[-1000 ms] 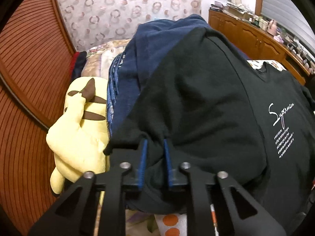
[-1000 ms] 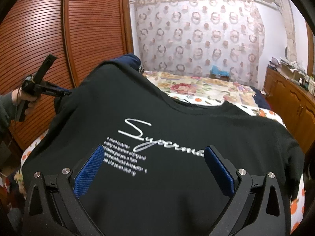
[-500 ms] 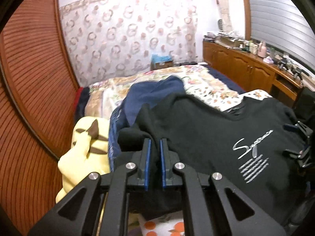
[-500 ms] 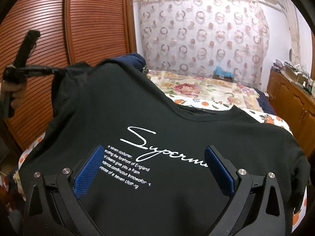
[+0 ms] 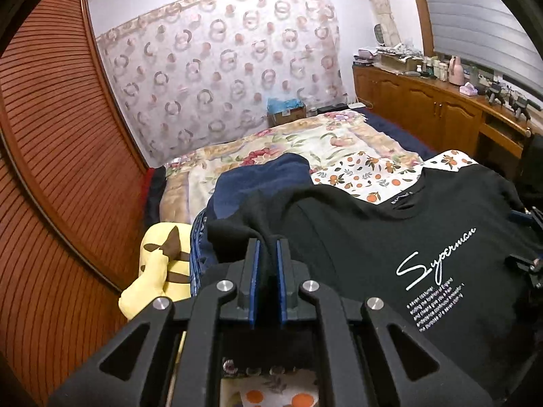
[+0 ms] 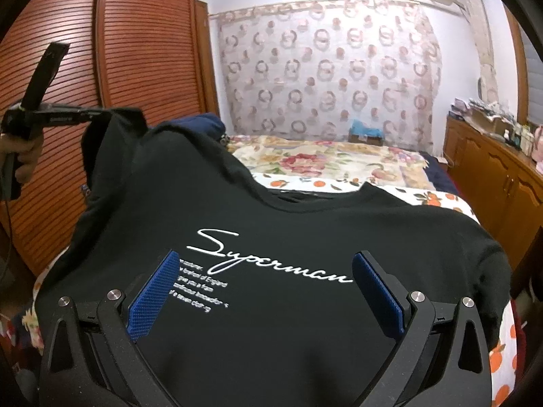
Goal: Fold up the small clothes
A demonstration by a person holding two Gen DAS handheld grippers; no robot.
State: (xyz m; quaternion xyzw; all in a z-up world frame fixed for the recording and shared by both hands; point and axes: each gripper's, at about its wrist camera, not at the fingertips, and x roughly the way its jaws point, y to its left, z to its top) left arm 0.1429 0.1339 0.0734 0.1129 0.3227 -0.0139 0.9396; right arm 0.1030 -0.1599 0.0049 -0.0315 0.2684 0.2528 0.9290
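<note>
A black T-shirt (image 5: 356, 247) with white "Superman" script lies spread on the bed, also in the right wrist view (image 6: 271, 224). My left gripper (image 5: 268, 247) is shut on the shirt's left sleeve and holds it lifted; it shows in the right wrist view (image 6: 98, 112) at the far left, held by a hand. My right gripper (image 6: 264, 261) is open, its blue pads (image 6: 154, 296) wide apart just above the shirt's printed chest. It shows at the right edge of the left wrist view (image 5: 529, 237).
A navy garment (image 5: 258, 183) lies behind the shirt. A yellow plush toy (image 5: 159, 271) sits at the bed's left edge beside the wooden slatted wardrobe (image 5: 51, 169). A floral bedspread (image 5: 305, 146) covers the bed. A wooden cabinet (image 5: 441, 115) with clutter runs along the right.
My left gripper has closed fully on the sleeve and lifted it up and back. The shirt's left side has risen. My right gripper has stayed open above the chest.
</note>
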